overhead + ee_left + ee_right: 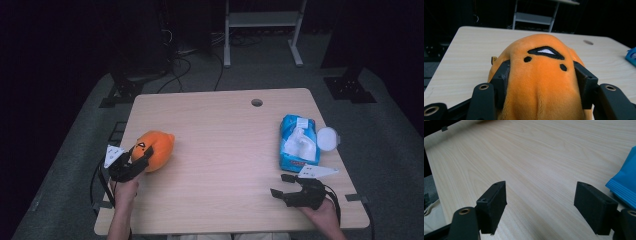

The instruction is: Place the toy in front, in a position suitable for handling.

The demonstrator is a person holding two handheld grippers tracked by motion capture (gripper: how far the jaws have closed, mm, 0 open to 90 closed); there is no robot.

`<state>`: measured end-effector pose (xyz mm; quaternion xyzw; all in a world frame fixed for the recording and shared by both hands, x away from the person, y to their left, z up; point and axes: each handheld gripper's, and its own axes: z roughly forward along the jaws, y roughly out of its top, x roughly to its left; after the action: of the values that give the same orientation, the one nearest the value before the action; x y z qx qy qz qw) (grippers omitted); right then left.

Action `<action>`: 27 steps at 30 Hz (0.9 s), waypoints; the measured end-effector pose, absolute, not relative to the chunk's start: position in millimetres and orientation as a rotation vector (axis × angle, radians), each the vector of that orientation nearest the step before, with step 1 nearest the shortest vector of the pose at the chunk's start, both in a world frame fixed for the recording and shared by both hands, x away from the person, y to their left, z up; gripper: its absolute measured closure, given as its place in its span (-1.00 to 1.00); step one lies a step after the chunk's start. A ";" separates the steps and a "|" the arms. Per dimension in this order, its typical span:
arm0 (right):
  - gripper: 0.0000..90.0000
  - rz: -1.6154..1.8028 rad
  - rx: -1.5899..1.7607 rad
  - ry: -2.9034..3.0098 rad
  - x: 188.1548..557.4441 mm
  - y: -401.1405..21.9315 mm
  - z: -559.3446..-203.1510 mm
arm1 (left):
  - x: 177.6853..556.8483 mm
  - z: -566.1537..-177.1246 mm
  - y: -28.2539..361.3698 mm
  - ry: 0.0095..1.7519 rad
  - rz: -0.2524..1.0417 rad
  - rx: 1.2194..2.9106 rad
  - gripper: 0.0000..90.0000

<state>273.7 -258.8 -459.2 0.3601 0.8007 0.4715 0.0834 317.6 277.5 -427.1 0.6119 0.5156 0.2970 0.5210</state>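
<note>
Orange plush toy (541, 82) squeezed between left gripper (541, 82) pads, on table (225, 150).

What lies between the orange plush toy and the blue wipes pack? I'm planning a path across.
Only bare wood: the high view shows nothing between the orange plush toy and the blue wipes pack.

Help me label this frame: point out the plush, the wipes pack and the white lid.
plush (159, 146): high view, middle of its orange body.
wipes pack (291, 158): high view, blue wrapper near its left edge.
white lid (327, 138): high view, centre of the disc.
</note>
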 end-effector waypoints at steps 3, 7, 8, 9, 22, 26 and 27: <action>-0.45 1.408 1.077 2.386 273.7 -259.2 -458.4 | 315.2 -421.1 273.5 1.207 0.714 1.458 -0.05; -0.45 1.407 1.078 2.386 273.4 -260.1 -459.2 | 312.0 -412.0 262.0 1.150 0.715 1.464 -0.06; -0.45 1.407 1.078 2.386 273.4 -260.1 -459.2 | 312.0 -412.0 262.0 1.150 0.715 1.464 -0.06; -0.45 1.405 1.074 2.387 273.4 -260.1 -458.9 | 311.5 -410.6 259.2 1.140 0.712 1.462 -0.06; -0.45 1.410 1.073 2.381 272.9 -261.3 -457.5 | 304.9 -398.8 231.9 1.027 0.649 1.501 -0.08; -0.45 1.423 1.075 2.364 272.4 -263.3 -454.9 | 304.4 -399.0 217.9 0.976 0.622 1.544 -0.08; -0.45 1.423 1.075 2.364 272.4 -263.3 -454.9 | 304.1 -399.1 215.5 0.968 0.617 1.550 -0.08</action>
<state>272.4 -263.3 -454.9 0.3615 0.7951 0.4786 0.0902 304.1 215.5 -399.1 0.6602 0.4125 0.2629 0.5700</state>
